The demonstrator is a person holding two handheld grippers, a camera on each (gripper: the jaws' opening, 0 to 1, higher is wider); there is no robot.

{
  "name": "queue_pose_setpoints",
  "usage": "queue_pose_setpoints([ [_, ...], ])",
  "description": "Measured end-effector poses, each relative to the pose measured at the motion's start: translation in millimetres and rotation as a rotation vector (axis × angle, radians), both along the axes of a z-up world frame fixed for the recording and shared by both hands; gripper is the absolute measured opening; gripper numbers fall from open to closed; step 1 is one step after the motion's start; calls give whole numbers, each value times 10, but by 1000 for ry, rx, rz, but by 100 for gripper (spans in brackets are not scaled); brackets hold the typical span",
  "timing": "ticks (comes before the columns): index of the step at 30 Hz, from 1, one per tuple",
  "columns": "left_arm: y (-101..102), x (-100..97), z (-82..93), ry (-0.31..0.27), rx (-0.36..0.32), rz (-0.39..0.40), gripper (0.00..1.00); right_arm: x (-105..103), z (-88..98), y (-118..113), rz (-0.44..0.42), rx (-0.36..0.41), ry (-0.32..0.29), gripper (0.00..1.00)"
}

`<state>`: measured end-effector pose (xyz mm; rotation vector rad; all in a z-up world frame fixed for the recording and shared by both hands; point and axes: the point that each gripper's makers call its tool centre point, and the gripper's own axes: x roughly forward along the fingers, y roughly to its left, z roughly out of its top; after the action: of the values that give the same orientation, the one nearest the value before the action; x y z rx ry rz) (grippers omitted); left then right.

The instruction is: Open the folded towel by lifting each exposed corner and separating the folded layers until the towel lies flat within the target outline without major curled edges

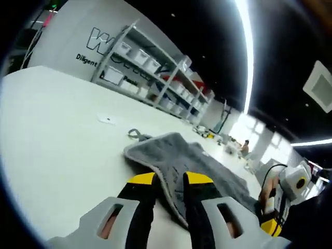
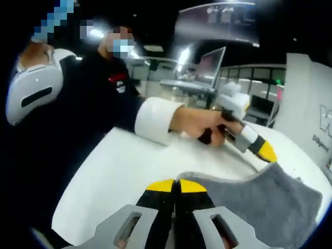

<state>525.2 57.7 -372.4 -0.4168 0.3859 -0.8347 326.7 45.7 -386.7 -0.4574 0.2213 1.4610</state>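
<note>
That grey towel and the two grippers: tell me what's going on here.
A person is working a grey towel on a white table with a handheld gripper in each hand. The left gripper is shut on the towel's edge, and the right gripper is shut on another edge. The towel is rumpled and partly lifted, not yet flat.

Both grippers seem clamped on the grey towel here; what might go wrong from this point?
1. The left gripper pinches only the towel edge, so the grip may slip as the layers are pulled apart.
2. The right gripper is shut on the edge of the towel too, and the left one shows close beyond it in the right gripper view, so pulling may bunch the cloth rather than spread it.
3. The hanging loop end lies curled on the table and may stay folded.
</note>
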Motion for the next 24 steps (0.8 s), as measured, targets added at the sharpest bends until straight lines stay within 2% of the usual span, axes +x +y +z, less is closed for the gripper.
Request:
queue_pose_setpoints([
  [3,-40,-78,-30,18,10,-50,24,2,-7,-8,0,-3,2,0],
  [8,-78,-119,-87,18,46,-77,26,-7,-54,-5,5,-19,-3,0],
  [15,-82,-246,-208,49,120,-144,26,0,-47,-21,4,-18,-11,0],
  [17,-103,-297,-216,51,123,-170,26,-5,-35,-21,5,-13,-12,0],
  [24,-136,-375,-297,63,165,-229,26,-45,25,15,38,3,-102,0],
])
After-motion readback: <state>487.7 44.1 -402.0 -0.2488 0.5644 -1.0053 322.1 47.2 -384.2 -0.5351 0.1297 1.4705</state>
